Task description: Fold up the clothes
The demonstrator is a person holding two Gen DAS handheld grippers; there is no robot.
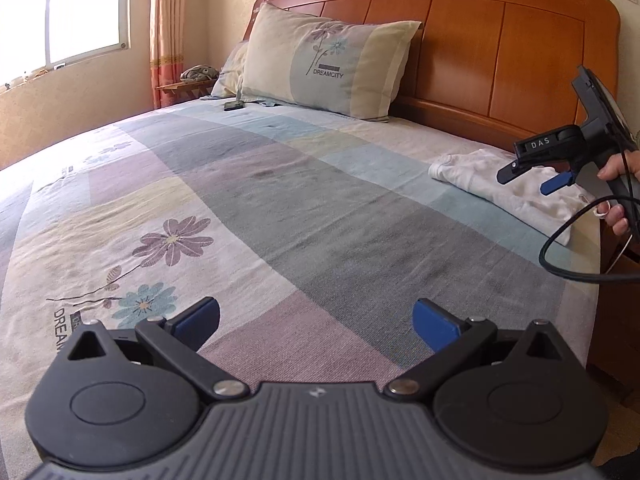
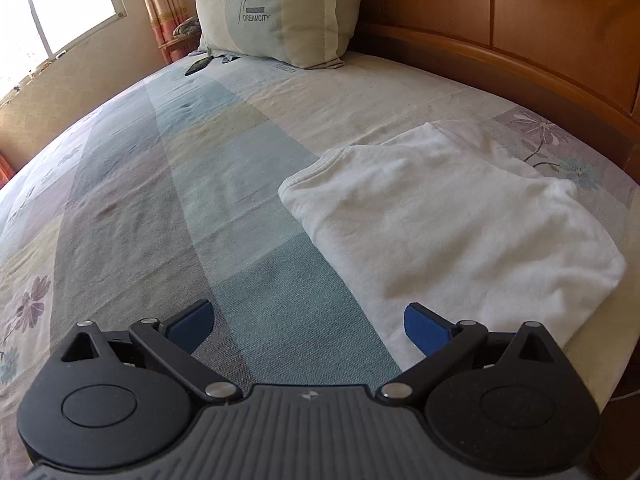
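Note:
A folded white garment (image 2: 452,216) lies on the bed near its right edge, close to the headboard; the left wrist view shows this garment (image 1: 480,178) at far right. My right gripper (image 2: 308,324) hovers open just in front of it, its right pad over the cloth's near edge, nothing between the fingers. From the left wrist view that right gripper (image 1: 532,178) hangs above the garment, held by a hand (image 1: 618,200). My left gripper (image 1: 316,320) stands open over the patterned bedsheet (image 1: 280,200), well left of the garment and empty.
A pillow (image 1: 332,60) leans on the wooden headboard (image 1: 500,48). A small dark object (image 1: 234,105) lies before the pillow. A window (image 1: 60,12), curtain (image 1: 168,28) and side table (image 1: 184,88) stand beyond the bed's far side. A cable (image 1: 568,256) loops from the right gripper.

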